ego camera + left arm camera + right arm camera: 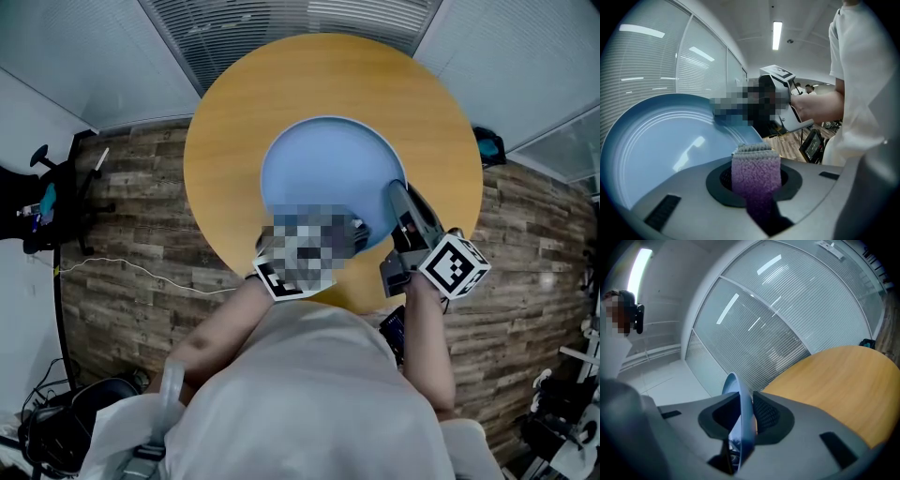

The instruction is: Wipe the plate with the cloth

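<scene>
A light blue plate (323,173) is held tilted over the round wooden table (225,131). My right gripper (397,195) is shut on the plate's right rim; in the right gripper view the rim (740,404) stands edge-on between the pads of the right gripper (740,420). My left gripper (756,177) is shut on a folded purple-grey cloth (756,161), whose tip is near the plate's lower edge (670,140). In the head view a mosaic patch hides most of the left gripper; only its marker cube (278,278) shows at the plate's near edge. Whether the cloth touches the plate I cannot tell.
The table (834,376) spreads to the right of the plate. A black office chair (47,192) and a white cable (141,272) are on the wood floor at the left. A teal object (487,145) lies beyond the table's right edge. Window blinds (787,310) close off the far side.
</scene>
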A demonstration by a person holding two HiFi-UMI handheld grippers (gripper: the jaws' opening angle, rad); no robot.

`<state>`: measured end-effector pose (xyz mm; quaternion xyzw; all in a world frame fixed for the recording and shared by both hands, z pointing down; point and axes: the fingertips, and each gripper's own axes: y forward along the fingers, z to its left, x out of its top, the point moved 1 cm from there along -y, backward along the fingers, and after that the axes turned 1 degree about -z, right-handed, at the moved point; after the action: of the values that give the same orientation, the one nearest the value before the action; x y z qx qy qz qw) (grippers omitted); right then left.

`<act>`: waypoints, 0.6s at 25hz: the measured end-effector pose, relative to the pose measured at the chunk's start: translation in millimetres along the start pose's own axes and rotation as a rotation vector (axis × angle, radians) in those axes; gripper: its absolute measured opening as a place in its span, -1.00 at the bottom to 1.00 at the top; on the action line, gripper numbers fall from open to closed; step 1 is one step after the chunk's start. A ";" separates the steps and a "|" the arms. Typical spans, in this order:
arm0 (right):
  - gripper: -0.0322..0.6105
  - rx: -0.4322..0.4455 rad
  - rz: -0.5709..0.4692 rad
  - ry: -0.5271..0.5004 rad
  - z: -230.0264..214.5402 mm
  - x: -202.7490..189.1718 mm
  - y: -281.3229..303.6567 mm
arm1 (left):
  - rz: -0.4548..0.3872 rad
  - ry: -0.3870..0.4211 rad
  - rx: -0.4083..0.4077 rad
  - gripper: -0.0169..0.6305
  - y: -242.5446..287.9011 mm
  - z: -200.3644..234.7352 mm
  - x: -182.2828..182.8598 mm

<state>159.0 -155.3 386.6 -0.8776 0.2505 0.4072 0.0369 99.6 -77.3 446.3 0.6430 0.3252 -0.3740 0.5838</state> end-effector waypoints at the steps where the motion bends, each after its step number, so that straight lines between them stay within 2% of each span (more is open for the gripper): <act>1: -0.64 -0.001 0.000 0.002 0.1 0.3 -0.1 | -0.007 -0.003 -0.006 -0.70 0.6 -1.0 2.4; 5: -0.64 0.021 0.001 0.026 0.3 -3.5 1.7 | -0.044 -0.019 -0.037 -0.70 3.0 -5.5 10.7; 9: -0.64 0.025 -0.001 0.025 -0.9 -3.7 1.0 | -0.077 -0.003 -0.072 -0.70 2.4 -12.8 15.7; 15: -0.64 0.026 -0.005 0.043 -4.2 -3.9 0.3 | -0.066 0.015 -0.086 -0.70 -1.7 -17.6 12.9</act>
<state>159.7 -155.1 392.3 -0.8862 0.2542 0.3849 0.0441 106.5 -59.9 435.0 0.6090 0.3664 -0.3739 0.5959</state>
